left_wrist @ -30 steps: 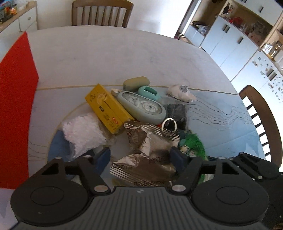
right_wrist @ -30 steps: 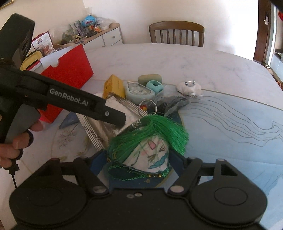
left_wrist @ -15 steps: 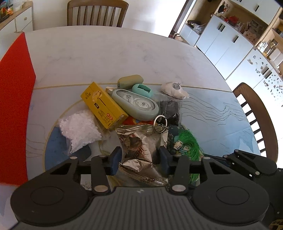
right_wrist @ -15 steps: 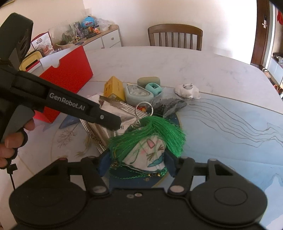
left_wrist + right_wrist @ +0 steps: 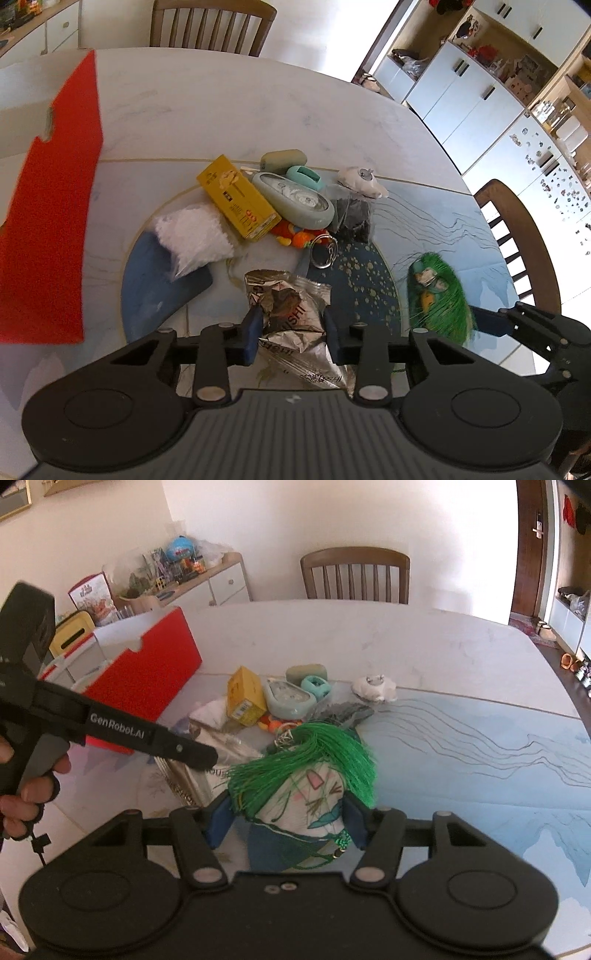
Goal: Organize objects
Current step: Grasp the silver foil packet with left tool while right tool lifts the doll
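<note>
My left gripper is shut on a crumpled silver foil packet and holds it above the table. My right gripper is shut on a doll with green hair, lifted off the pile; the doll also shows in the left wrist view. The pile on the mat holds a yellow box, a bag of white bits, a pale green tape dispenser, a teal holder, a grey-green case, a dark bag, a white shell-like piece and an orange toy with key ring.
A red box with an open top stands to the left of the pile. The blue patterned mat covers the near side of the white marble table. Wooden chairs stand at the far side and right.
My left gripper closed on the foil packet and lifted it back from the pile. My right gripper closed on the doll and carried it up and to the right.
</note>
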A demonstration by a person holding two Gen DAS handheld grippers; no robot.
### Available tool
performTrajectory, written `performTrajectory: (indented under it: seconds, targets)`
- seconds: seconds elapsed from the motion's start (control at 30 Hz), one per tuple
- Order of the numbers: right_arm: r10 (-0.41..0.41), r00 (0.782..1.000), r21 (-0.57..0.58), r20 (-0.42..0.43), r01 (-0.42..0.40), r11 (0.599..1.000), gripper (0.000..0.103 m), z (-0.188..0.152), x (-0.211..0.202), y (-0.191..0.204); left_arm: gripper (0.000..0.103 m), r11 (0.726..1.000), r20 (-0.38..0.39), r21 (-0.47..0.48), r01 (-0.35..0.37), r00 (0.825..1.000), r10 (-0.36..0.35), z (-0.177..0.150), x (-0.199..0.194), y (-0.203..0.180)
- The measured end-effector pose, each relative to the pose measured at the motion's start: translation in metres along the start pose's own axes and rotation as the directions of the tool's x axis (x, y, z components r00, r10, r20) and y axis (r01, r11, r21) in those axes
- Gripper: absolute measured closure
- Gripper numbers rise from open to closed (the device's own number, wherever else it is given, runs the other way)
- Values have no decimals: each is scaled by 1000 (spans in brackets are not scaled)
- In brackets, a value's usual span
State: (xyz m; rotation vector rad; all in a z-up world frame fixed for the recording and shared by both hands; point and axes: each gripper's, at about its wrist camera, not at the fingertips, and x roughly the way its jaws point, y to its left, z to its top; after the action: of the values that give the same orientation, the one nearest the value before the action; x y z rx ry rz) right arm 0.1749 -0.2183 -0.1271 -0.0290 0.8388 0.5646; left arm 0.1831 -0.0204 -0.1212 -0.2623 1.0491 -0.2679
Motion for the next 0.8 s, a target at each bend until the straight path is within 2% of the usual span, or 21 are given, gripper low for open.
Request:
performTrajectory:
  seconds: [0.17, 0.4, 0.47, 0.53, 0.67, 0.8]
  targets:
    - [8, 1000, -2, 20, -8, 1000, 43, 1, -13, 11, 70, 1000, 6, -15, 13, 1000, -13, -8, -14, 9]
    - [8, 999, -20, 44, -7, 1000, 43, 10, -25, 35, 70, 999, 54, -14, 51, 997, -50, -9, -47, 18]
    - [7, 998, -25, 55, -6, 1000, 43, 14, -29, 43, 72, 998, 75, -9, 65, 995, -64, -8, -58, 20]
    - [7, 998, -30, 64, -5, 1000, 43, 20, -31, 50, 82, 997, 100, -6, 83, 992, -82, -5, -71, 23]
    - [7, 996, -47, 94, -2, 999, 43, 31, -37, 65, 83, 996, 136, 35, 87, 986, -91, 1, -87, 27]
    - [-17, 995, -31, 99, 20, 999, 43, 34, -36, 71, 83, 995, 115, 38, 87, 989, -91, 0, -87, 42]
